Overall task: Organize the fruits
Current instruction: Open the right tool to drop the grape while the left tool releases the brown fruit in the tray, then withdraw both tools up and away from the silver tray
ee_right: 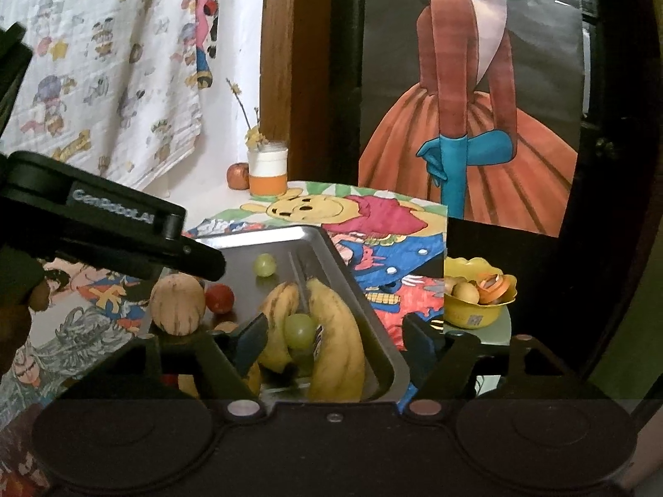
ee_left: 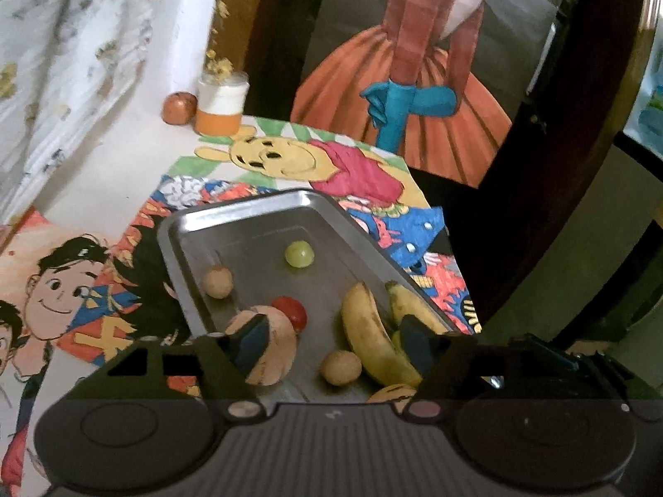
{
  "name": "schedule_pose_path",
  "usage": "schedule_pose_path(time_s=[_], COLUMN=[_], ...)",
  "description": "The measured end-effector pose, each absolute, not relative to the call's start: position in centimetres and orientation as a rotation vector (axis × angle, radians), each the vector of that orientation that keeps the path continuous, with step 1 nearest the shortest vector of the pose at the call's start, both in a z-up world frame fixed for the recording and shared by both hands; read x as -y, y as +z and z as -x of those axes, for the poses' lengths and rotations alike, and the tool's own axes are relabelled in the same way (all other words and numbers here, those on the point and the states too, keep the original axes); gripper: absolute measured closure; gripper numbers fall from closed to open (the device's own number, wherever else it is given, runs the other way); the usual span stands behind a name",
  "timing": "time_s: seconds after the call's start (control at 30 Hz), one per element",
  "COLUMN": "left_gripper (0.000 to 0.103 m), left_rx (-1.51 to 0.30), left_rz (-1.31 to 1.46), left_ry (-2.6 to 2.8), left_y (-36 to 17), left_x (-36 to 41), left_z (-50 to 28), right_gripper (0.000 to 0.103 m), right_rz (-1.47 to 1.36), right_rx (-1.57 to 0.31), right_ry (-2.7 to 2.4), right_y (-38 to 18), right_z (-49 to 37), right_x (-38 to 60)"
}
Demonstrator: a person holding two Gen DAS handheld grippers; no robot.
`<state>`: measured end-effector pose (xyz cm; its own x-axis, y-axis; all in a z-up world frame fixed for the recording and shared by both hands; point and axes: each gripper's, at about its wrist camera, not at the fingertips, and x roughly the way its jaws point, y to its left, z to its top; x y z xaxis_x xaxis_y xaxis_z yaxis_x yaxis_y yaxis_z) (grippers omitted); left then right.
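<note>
Nearest the left wrist lens, the left gripper (ee_left: 333,339) stood with its jaws apart and nothing pressed between them; a small tan fruit (ee_left: 340,367) lay loose in the gap, a striped tan melon-like fruit (ee_left: 265,346) sat behind the left finger at nine o'clock, and the bananas (ee_left: 369,331) lay by the right finger at three o'clock; the right gripper (ee_right: 333,343) likewise gaped, straddling the bananas (ee_right: 331,331) and a green grape (ee_right: 299,329) without clamping either. Both seemed to be between picks, so the step in hand looked like a release into the steel tray (ee_left: 248,215), which lay on cartoon drawings; the next move, as I judge it, called for reaching to fruit still outside, perhaps the yellow bowl (ee_right: 476,310) at three o'clock or the reddish fruit (ee_left: 179,107) by the orange-and-white jar (ee_left: 219,103) at eleven o'clock. Counted in the tray: two bananas; two green grapes, the other (ee_left: 299,253) at twelve o'clock; two small tan fruits, the second (ee_left: 218,283) at ten; one red tomato-like fruit (ee_left: 292,310); one striped fruit; an orange-yellow piece at the near edge was too hidden to name.
</note>
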<state>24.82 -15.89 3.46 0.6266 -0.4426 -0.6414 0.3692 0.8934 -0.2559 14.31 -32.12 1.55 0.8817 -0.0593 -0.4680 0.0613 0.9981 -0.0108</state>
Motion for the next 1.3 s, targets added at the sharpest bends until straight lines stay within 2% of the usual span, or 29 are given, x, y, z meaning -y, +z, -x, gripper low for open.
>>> schedule_pose_path(time_s=[0.27, 0.37, 0.73, 1.3], left_gripper=[0.004, 0.001, 0.0, 0.0], left_rx=[-0.696, -0.676, -0.633, -0.611], left_rz=[0.126, 0.117, 0.117, 0.074], left_ry=[-0.39, -0.358, -0.271, -0.229], left_y=[4.4, 4.7, 4.8, 3.9], left_x=[14.5, 14.0, 12.6, 12.2], left_z=[-23.3, -22.9, -21.8, -20.5], right_gripper=[0.012, 0.007, 0.001, 0.001], right_rz=[-0.031, -0.035, -0.046, -0.059], right_rx=[-0.447, -0.436, -0.409, -0.404], right_ry=[-0.079, -0.078, -0.084, -0.093], right_y=[2.6, 2.9, 3.3, 3.5], right_z=[-13.5, -13.4, -13.0, -12.4], right_x=[32.3, 32.1, 31.7, 31.8])
